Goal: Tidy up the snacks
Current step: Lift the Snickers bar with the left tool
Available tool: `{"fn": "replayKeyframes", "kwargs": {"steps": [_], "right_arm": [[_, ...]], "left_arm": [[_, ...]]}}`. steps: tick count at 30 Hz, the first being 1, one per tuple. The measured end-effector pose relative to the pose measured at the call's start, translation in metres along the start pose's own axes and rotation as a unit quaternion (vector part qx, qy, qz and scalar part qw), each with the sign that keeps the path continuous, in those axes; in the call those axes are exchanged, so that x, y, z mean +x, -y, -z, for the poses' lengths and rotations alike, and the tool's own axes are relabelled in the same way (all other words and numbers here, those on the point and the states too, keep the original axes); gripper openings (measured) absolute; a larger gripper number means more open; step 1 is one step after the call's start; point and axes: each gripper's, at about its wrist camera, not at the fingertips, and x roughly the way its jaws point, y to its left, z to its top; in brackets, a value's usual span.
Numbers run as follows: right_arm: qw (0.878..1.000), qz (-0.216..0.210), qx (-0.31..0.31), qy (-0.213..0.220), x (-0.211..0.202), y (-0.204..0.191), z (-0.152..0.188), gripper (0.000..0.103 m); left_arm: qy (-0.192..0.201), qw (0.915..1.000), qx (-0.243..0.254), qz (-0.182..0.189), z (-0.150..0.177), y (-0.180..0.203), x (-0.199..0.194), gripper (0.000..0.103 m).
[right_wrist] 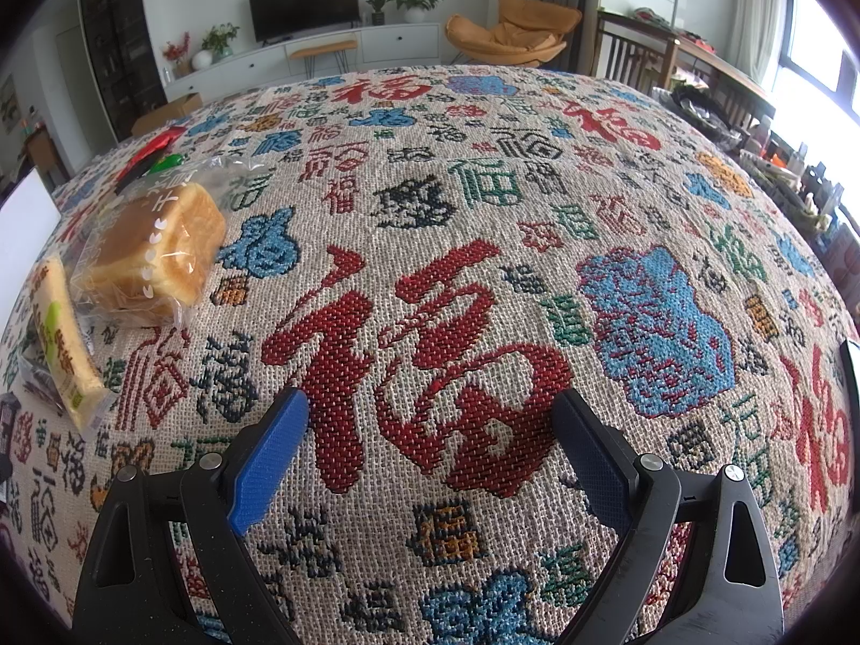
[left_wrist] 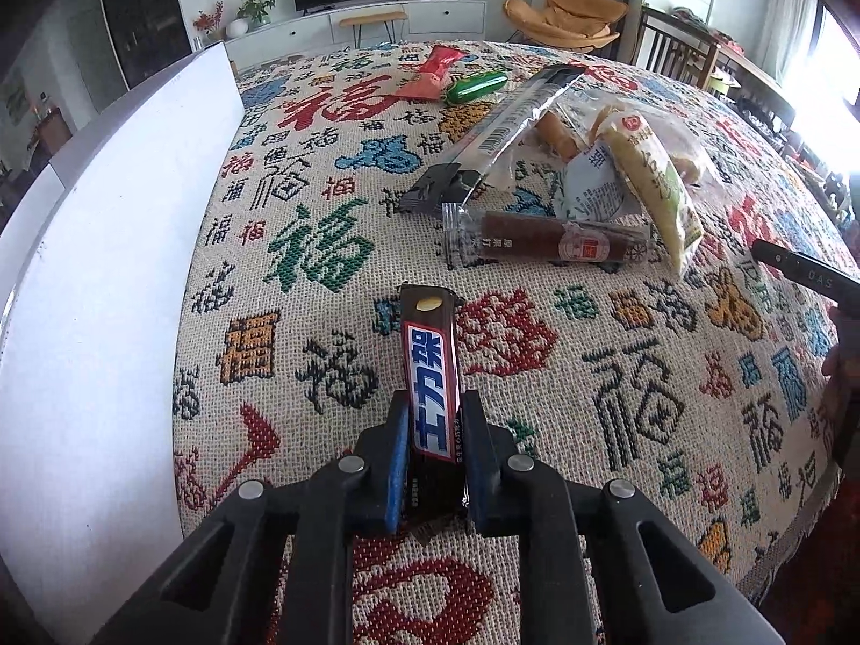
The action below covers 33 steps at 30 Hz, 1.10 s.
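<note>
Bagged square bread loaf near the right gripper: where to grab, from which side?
Grip the golden square bread loaf in its clear plastic bag across its two flat side faces at mid-height, coming in from the open tablecloth on its right. The crinkled bag tail behind would slip, and the pale yellow-green snack packet crowds its left. The right gripper is open and empty; keep the squeeze light.

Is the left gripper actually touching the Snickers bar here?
Touching. The left wrist view shows the left gripper shut on the Snickers bar, both blue pads pressed against its sides, with no gap visible.
</note>
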Motion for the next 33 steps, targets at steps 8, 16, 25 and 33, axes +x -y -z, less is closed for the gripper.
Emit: {"fn": "replayKeyframes", "kwargs": {"steps": [8, 16, 25, 33], "right_arm": [[1.000, 0.000, 0.000, 0.000, 0.000, 0.000, 0.000, 0.094], [1.000, 0.000, 0.000, 0.000, 0.000, 0.000, 0.000, 0.094], [1.000, 0.000, 0.000, 0.000, 0.000, 0.000, 0.000, 0.094], [1.000, -0.002, 0.001, 0.000, 0.000, 0.001, 0.000, 0.094]], "left_arm": [[0.001, 0.9997, 0.014, 0.018, -0.009, 0.002, 0.005, 0.031], [0.008, 0.9998, -0.011, -0.014, 0.000, 0.007, 0.009, 0.084], [-0.003, 0.9994, -0.021, -0.027, 0.009, 0.005, 0.003, 0.086], [0.001, 0.9999, 0.006, -0.009, 0.014, 0.015, -0.008, 0.031]]}}
